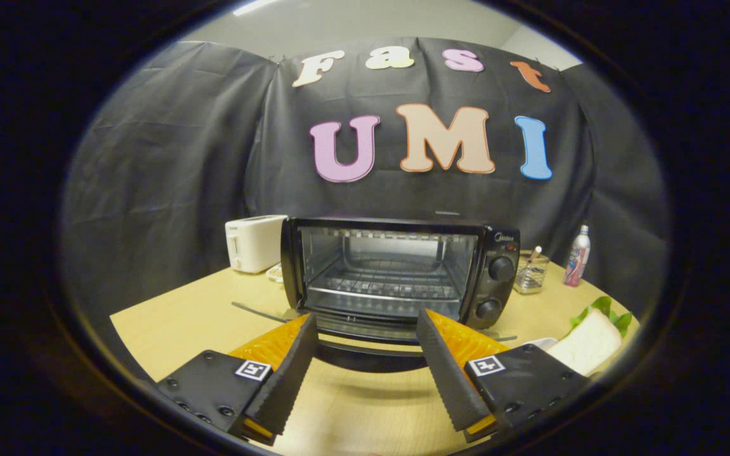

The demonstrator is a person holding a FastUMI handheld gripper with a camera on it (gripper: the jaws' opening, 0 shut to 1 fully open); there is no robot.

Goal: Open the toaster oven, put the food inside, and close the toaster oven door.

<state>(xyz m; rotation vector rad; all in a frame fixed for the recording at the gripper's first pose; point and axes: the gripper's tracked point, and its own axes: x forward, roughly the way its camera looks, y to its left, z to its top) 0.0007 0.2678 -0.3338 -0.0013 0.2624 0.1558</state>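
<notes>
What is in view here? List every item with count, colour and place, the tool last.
toaster oven: one, black, middle of the table, just beyond the tool's fingers, door folded down open, rack inside bare.
toaster: one, white, beside the oven's far side from the knobs.
knobs: two, black, on the oven's panel, one above the other.
glass jar: one, clear, just past the knob side of the oven.
bottle: one, white and pink, beyond the jar.
sandwich: one, white bread with green leaves, on a white plate beside the tool.
table: one, light wood.
tool: one, fingers open, nothing between them.
</notes>
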